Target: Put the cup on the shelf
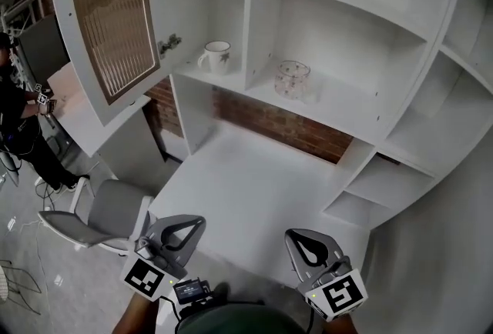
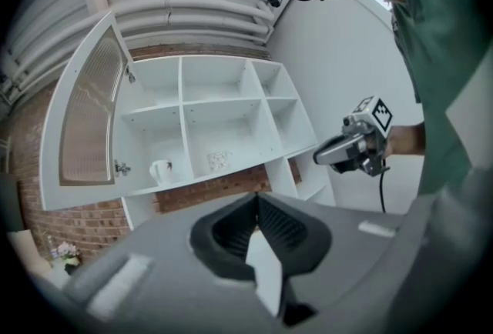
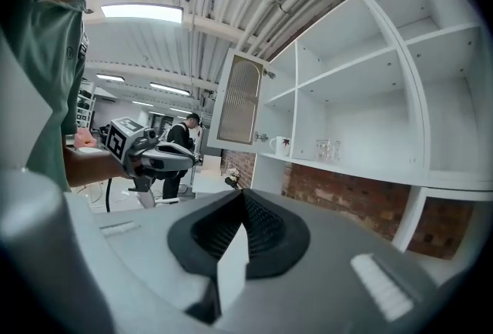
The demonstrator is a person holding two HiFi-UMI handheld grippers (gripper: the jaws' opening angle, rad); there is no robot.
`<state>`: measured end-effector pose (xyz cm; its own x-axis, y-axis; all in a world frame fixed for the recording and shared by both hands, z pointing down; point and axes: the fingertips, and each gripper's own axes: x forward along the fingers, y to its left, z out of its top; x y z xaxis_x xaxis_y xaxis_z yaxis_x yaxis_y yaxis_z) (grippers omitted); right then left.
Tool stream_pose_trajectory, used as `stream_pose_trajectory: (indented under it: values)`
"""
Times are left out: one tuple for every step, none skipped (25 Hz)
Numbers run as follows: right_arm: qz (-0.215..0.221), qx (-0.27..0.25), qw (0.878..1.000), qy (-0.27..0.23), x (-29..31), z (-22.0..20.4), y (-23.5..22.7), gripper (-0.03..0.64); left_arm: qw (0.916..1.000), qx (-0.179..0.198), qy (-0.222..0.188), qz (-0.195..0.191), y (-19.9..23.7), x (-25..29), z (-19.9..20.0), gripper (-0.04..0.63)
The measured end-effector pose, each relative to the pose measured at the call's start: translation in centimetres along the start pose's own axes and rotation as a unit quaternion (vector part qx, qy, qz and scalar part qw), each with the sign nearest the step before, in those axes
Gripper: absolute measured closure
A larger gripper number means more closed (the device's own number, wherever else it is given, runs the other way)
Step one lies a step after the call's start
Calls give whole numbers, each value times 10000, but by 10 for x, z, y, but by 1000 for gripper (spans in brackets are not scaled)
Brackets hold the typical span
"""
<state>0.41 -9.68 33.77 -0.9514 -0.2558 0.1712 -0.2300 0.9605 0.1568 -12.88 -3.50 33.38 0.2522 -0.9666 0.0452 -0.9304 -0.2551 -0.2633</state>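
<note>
A white mug (image 1: 216,57) with a small leaf print stands on the lower left shelf of the white shelf unit (image 1: 339,105). In the compartment to its right stands a clear patterned glass cup (image 1: 292,78). Both show small in the left gripper view, mug (image 2: 160,171) and glass (image 2: 218,161), and in the right gripper view, mug (image 3: 279,145) and glass (image 3: 327,149). My left gripper (image 1: 198,222) and right gripper (image 1: 292,236) hang low at the desk's near edge, far from the shelves. Both are shut and hold nothing.
The cabinet door (image 1: 108,17) with a ribbed pane stands open at the upper left. A white desk top (image 1: 246,178) lies below the shelves against a brick wall. A grey chair (image 1: 100,221) stands left of the desk, and a person (image 1: 19,125) is farther left.
</note>
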Motion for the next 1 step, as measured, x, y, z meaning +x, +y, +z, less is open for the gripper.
stream_pose_trajectory:
  values:
    - [22,20,10000,18,-9,-2,-2,612,10000,-48,43,10,-10,1,2,592]
